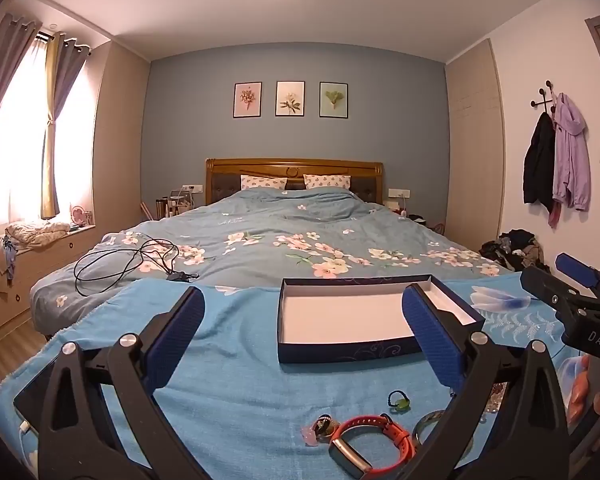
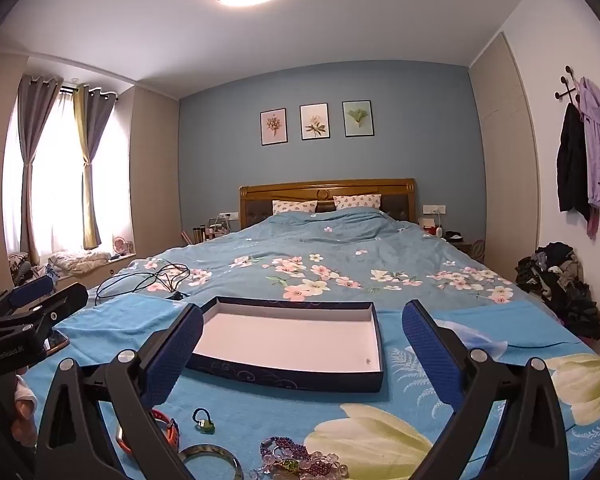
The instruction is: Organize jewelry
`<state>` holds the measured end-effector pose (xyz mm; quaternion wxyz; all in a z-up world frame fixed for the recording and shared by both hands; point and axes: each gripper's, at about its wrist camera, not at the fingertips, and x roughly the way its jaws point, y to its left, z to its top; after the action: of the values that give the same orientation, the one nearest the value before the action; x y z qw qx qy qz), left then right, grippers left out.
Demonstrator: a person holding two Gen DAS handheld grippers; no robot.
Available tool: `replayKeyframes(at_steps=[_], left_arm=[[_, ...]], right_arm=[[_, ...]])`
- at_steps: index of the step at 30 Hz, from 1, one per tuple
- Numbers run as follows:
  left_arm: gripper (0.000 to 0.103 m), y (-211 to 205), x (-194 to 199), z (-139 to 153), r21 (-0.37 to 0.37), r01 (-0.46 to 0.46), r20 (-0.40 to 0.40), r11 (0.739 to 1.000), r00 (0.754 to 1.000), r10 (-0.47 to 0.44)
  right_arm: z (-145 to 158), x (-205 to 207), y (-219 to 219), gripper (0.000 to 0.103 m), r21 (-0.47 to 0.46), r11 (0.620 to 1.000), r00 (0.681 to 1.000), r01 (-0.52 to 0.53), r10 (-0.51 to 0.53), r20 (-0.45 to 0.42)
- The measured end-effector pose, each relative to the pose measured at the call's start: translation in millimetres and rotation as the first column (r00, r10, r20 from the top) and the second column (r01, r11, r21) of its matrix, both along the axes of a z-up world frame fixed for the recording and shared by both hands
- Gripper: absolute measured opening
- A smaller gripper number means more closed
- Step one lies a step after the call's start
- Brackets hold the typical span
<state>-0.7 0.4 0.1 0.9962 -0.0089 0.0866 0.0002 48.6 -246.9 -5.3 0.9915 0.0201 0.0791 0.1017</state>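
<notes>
Box point(image 2: 288, 340): empty, open-topped, ready for your jewelry.
Jewelry point(image 2: 296, 460): loose, just before box.
Left gripper point(image 1: 304, 344), right gripper point(image 2: 302, 350): your jaws apart, holding nothing.

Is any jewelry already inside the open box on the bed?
No, the box shows only its bare white floor; the beaded bracelets lie on the blue towel before it.

A shallow rectangular dark-blue cardboard box point(image 2: 292, 340) with a white interior sits open and empty on the light-blue floral blanket point(image 2: 236, 400). Nearer the cameras, apart from the box, lie an orange-strapped wristband point(image 1: 370, 440), a small green charm on a dark loop point(image 2: 204, 424), a plain grey metal bangle point(image 2: 212, 460) and a tangled heap of purple and clear bead bracelets point(image 2: 296, 460).
</notes>
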Motion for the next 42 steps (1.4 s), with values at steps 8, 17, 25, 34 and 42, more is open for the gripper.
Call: replayKeyframes(at_steps=[8, 17, 25, 34, 42], left_arm=[[0.097, -3, 3, 3, 0.012, 0.005, -0.002, 1.0, 1.0, -0.005], [0.097, -7, -3, 5, 0.015, 0.006, 0.01, 1.0, 1.0, -0.006], [0.097, -7, -12, 11, 0.02, 0.009, 0.014, 1.0, 1.0, -0.009], [0.097, -8, -14, 13, 0.022, 0.009, 0.018, 1.0, 1.0, -0.01], [0.097, -8, -16, 15, 0.024, 0.009, 0.019, 1.0, 1.0, -0.009]], right_arm=[[1, 0, -1, 0.096, 0.014, 1.0, 1.0, -0.003, 0.003, -0.008], [0, 1, -6, 0.096, 0.022, 1.0, 1.0, -0.002, 0.002, 0.006], [1, 1, -8, 0.096, 0.021, 1.0, 1.0, -0.005, 0.005, 0.007], [2, 0, -7, 0.096, 0.024, 1.0, 1.0, -0.006, 0.006, 0.007], [2, 2, -8, 0.096, 0.027, 1.0, 1.0, -0.009, 0.008, 0.007]])
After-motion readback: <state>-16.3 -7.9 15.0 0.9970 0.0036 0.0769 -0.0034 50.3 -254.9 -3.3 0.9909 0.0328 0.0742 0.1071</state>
